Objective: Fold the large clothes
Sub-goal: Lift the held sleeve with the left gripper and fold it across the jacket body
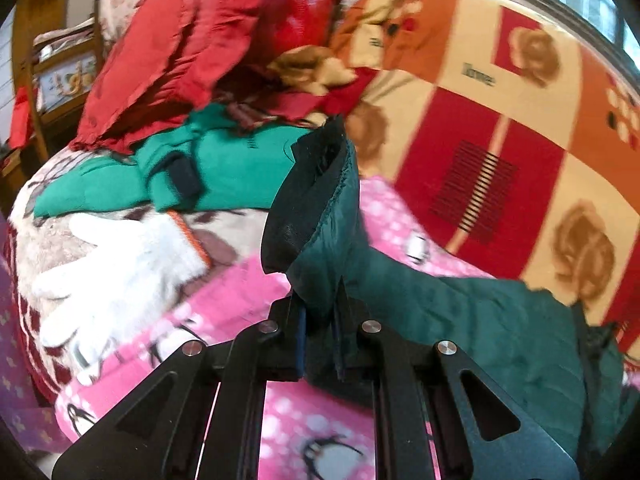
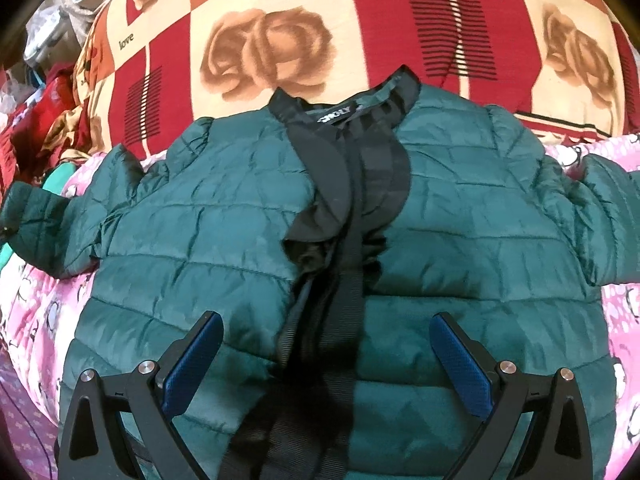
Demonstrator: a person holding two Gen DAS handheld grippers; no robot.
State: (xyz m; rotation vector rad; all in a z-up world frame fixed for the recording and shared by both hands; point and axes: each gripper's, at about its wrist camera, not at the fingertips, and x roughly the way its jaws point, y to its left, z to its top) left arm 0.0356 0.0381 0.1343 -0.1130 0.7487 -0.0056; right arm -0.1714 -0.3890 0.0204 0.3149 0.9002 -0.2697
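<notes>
A bed covered by a pink penguin-print sheet carries everything; a big rose-patterned blanket in red, orange and cream lies along its far side. Spread face-up across the pink sheet lies the dark green quilted jacket, collar toward the blanket, black front band running down the middle, sleeves out to both sides.

The left gripper has its fingers clamped narrow on the jacket's sleeve end, the black-lined cuff standing up above them. The right gripper hovers over the lower front with its fingers wide and nothing between them.

The step in hand looks like folding the sleeve across the chest. To do it well, carry the cuff over low and flat, lay it along the front band, and let the free gripper pin the body so the slippery shell does not slide.

Beyond the sleeve sit a red garment, a bright green one and a white glove. A wooden chair stands at the far left.
</notes>
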